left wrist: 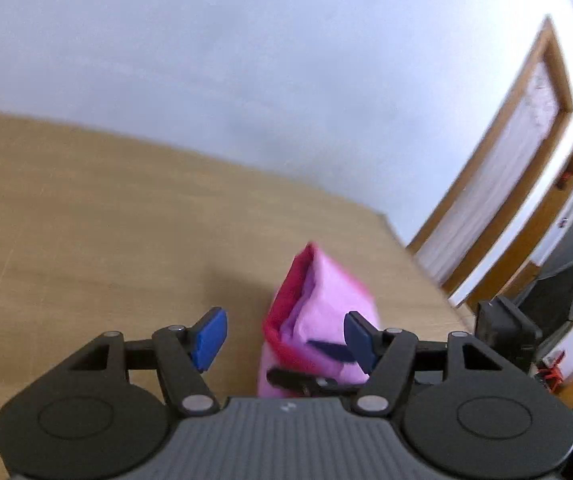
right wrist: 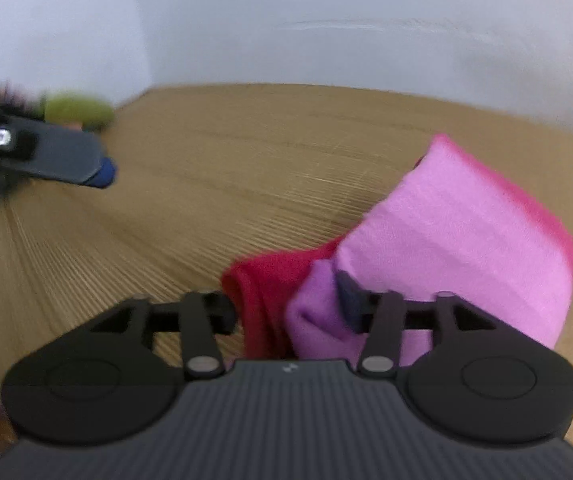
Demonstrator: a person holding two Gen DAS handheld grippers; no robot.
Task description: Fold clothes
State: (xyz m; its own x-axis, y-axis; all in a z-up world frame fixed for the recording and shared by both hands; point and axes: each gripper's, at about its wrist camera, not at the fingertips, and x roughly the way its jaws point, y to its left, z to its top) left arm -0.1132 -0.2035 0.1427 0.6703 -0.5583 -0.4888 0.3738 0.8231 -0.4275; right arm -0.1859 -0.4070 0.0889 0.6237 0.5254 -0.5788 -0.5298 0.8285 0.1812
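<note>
Wooden bench, pale grain, set against a plain white wall; door frames at the far right of the left wrist view.

Item: pink cloth, with a darker red layer showing along one edge and a lilac inner fold. Condition: doubled over into a compact, thick bundle, several layers stacked. Position: raised off the bench at the near end, its far end trailing toward the surface; in the left wrist view it stands as a narrow folded wedge.

Progress, as judged: at least one fold is in; edges are not squared and the bundle is not laid flat, so final smoothing and setting down appear to remain.

Right claw: fingers closed in on the bundle's near edge, cloth bunched between them; one finger hidden by fabric.

Left claw: blue pads spread wide, nothing gripped; the cloth lies beyond them.

Also noted: green blurred object at the bench's far left corner, unidentifiable.
</note>
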